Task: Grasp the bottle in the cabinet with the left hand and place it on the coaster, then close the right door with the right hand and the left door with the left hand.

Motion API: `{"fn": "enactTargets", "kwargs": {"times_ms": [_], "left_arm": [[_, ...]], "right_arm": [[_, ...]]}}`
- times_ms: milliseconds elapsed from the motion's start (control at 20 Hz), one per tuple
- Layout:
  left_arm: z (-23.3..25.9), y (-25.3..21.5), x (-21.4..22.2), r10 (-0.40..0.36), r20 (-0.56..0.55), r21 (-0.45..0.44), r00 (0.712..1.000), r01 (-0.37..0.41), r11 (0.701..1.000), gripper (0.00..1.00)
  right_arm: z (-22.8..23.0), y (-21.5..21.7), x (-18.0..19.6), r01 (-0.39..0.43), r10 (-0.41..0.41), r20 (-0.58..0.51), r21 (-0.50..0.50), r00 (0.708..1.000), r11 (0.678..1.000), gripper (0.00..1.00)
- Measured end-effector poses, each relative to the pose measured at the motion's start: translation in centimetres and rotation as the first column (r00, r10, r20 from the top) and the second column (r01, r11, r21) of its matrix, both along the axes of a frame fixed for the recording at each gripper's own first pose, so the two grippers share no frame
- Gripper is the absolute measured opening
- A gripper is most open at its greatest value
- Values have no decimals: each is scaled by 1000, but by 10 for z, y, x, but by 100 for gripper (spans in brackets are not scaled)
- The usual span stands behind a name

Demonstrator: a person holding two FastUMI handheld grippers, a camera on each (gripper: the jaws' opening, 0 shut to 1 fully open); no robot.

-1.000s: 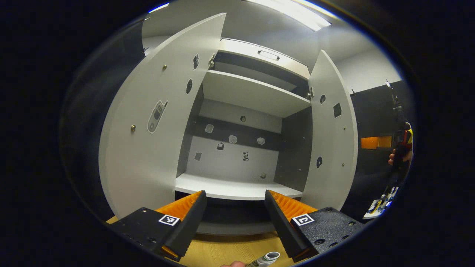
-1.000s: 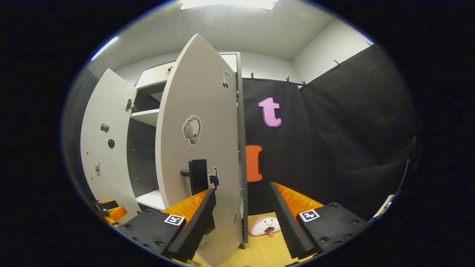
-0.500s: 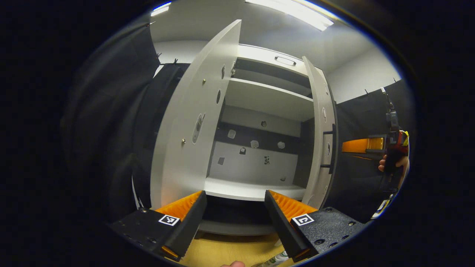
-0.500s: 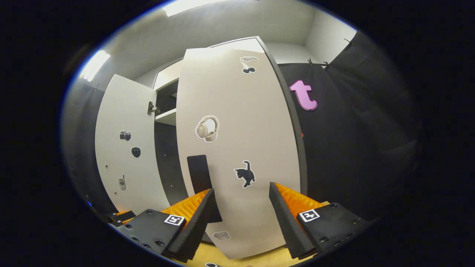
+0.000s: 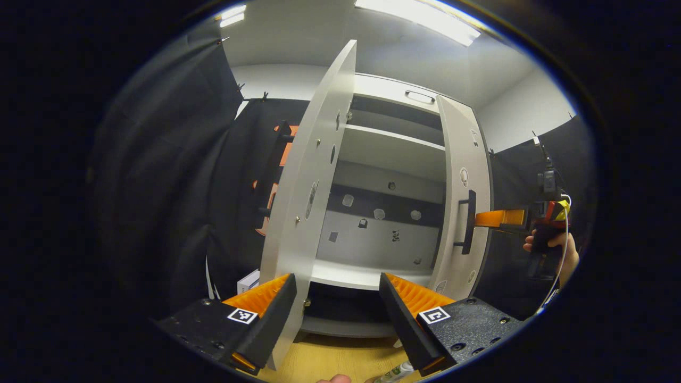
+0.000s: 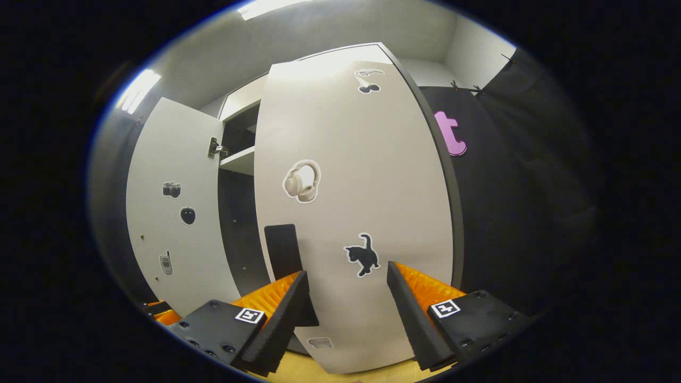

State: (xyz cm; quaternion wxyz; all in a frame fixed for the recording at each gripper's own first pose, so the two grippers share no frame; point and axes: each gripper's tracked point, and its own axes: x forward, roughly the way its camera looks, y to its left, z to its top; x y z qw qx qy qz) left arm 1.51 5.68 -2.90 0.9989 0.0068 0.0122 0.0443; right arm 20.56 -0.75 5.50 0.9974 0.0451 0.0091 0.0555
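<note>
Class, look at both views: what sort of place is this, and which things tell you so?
Probably a staged recording booth, not a real home. A white cabinet with sticker-dotted doors stands on a wooden tabletop, black cloth is clipped up as walls, and a person's hand holds a claw tool.

Left gripper view looks low into the white open-doored cabinet (image 5: 383,175) at 12 o'clock; right gripper view faces its right door (image 6: 351,202) close up, sharing the left door (image 6: 175,213).
</note>
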Motion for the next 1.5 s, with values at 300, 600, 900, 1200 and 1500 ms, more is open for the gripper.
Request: {"fn": "enactTargets", "kwargs": {"times_ms": [300, 600, 900, 1200, 1500], "left_arm": [[12, 24, -21, 81, 10, 18, 997, -81, 997, 95], [33, 97, -38, 291, 42, 12, 956, -291, 957, 95], [71, 165, -24, 433, 110, 5, 894, -437, 900, 98], [86, 171, 17, 390, 131, 75, 912, -401, 913, 94], [88, 160, 26, 356, 143, 82, 924, -369, 926, 93]], "right_arm": [[-3, 16, 25, 10, -10, 1, -35, 1000, 999, 97], [-6, 17, 28, 1, -1, -5, -36, 1000, 999, 97], [-4, -1, -9, 6, -6, -10, -38, 1000, 999, 98], [-8, -27, -48, 51, -51, -9, -38, 999, 998, 97], [-13, -54, -76, 116, -116, -23, -23, 993, 993, 98]]}}
